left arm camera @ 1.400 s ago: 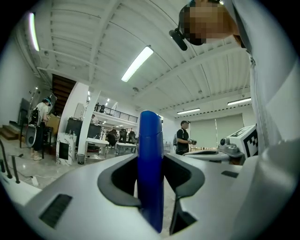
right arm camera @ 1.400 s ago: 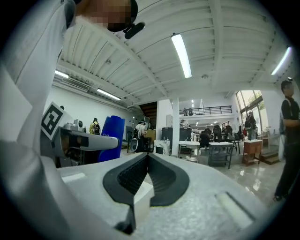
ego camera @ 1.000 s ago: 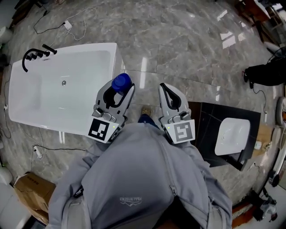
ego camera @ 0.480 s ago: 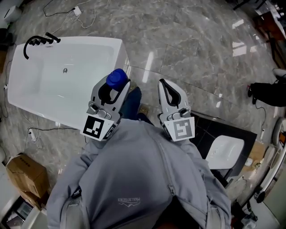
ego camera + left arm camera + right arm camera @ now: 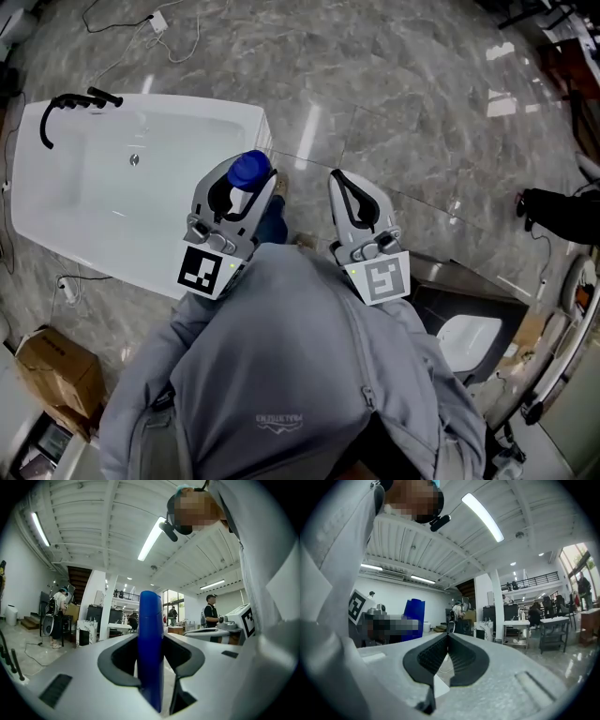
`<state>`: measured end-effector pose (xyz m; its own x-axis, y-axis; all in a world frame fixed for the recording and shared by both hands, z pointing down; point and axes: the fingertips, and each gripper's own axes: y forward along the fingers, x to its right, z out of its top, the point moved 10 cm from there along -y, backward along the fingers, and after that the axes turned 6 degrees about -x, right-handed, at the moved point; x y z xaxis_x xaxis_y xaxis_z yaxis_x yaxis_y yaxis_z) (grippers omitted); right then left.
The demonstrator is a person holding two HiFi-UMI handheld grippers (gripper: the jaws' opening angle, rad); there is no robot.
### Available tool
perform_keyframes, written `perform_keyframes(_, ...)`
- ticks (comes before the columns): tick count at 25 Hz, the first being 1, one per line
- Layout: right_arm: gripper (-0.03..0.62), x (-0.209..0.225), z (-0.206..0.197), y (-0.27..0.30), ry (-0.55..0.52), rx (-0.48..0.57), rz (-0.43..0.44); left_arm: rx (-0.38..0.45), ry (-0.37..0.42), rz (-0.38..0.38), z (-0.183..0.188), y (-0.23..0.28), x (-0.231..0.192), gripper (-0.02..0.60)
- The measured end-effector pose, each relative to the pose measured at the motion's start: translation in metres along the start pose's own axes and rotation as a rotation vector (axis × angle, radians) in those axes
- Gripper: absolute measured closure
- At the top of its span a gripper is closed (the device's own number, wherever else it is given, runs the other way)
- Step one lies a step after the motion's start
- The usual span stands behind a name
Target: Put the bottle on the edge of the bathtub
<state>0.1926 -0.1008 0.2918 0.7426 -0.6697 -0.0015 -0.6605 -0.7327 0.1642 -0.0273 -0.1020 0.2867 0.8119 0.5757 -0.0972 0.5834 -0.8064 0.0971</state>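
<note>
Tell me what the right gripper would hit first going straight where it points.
Nothing close. The right gripper, shut and empty, points out across the open room. The way looks free up to a distant standing person, though depth is unclear.

Floor [image 5: 403, 84]: polished grey marble tile, with glare patches. White pillar [image 5: 97, 581] noted in the left gripper view. Dark staircase [image 5: 77, 576] to its left, tall windows [image 5: 172, 598] to its right, white ribbed ceiling [image 5: 84, 517] with lit tube lights [image 5: 152, 538] above it.
</note>
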Motion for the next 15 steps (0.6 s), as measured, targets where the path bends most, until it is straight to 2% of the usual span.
perform_keyframes(2,0.591,0.007,0.003,0.027,-0.01,-0.016,0.021,-0.027,-0.001,-0.004,0.0,0.011,-0.02,0.427)
perform_keyframes(9,0.591,0.024,0.007,0.098,-0.038,-0.038,0.047,-0.037,0.007,-0.029,0.002,0.046,-0.079,0.426)
perform_keyframes(15,0.591,0.036,0.009,0.129,-0.051,-0.057,0.085,-0.018,0.006,0.038,0.005,0.061,-0.101,0.427)
